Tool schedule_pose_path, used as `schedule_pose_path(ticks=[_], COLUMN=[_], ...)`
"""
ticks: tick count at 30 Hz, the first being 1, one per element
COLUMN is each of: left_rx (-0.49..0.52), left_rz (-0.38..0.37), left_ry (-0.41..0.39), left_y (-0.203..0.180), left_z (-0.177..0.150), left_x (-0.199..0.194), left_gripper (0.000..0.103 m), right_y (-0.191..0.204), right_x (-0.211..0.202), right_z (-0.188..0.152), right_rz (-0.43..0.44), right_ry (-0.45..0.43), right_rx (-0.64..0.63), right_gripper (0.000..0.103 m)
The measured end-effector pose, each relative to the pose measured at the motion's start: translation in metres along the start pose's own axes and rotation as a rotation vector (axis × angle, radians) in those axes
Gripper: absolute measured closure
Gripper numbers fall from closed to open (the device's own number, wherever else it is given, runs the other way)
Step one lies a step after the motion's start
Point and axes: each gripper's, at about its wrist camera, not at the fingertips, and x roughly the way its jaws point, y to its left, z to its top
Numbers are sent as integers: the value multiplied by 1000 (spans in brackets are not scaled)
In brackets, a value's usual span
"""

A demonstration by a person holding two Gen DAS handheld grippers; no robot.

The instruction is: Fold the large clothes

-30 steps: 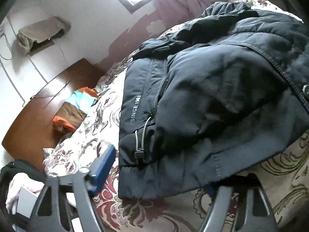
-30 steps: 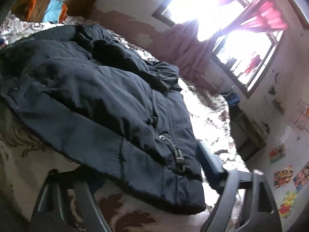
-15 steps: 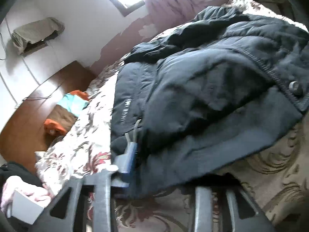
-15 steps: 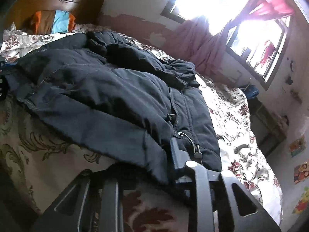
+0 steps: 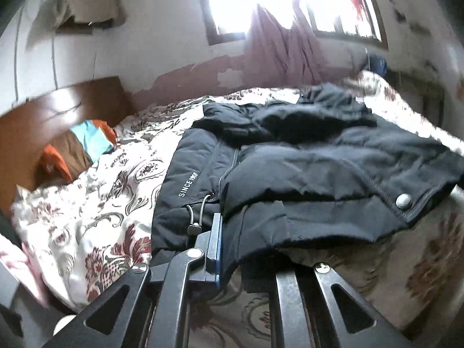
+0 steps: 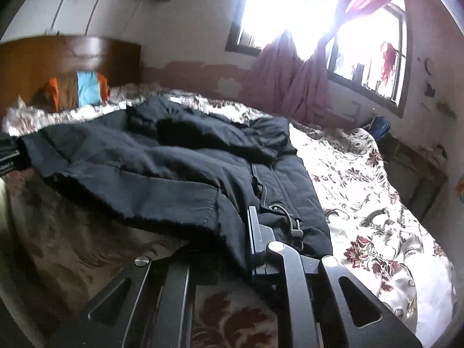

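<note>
Your left claw (image 5: 229,249) is closing on the jacket (image 5: 304,168) hem by the drawcord (image 5: 197,214); hem cloth sits between its jaws. Your right claw (image 6: 246,240) is clenched on the hem's other corner. Gripping both corners lets you carry the bottom edge over in one fold. Jacket lies spread on the bed (image 5: 116,197): dark, padded, matte shell, limp and bulky; steel snap (image 5: 403,201); floral bedcover, smooth

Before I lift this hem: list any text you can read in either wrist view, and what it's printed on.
"SINCE 19.." in white print on the side panel of the dark navy padded jacket, left wrist view; the last digits are too blurred to read.
White lettering on the black strap at the left edge, right wrist view: unreadable.
Nothing else legible.
</note>
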Motion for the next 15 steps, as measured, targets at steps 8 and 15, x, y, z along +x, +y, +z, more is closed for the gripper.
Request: schedule_pose_path(ticks=[8,15], left_rx=[-140,-196], left_rz=[-55,-54], left_ry=[-52,-174], left_y=[25,38], left_z=[6,20], left_x=[-57,-110], left_gripper=[94,95], right_y=[-11,-23], right_x=[-60,-113], right_z=[10,29], right_rz=[40,75], right_ry=[-116,-242], right_rx=[118,155], right_gripper=[93,93])
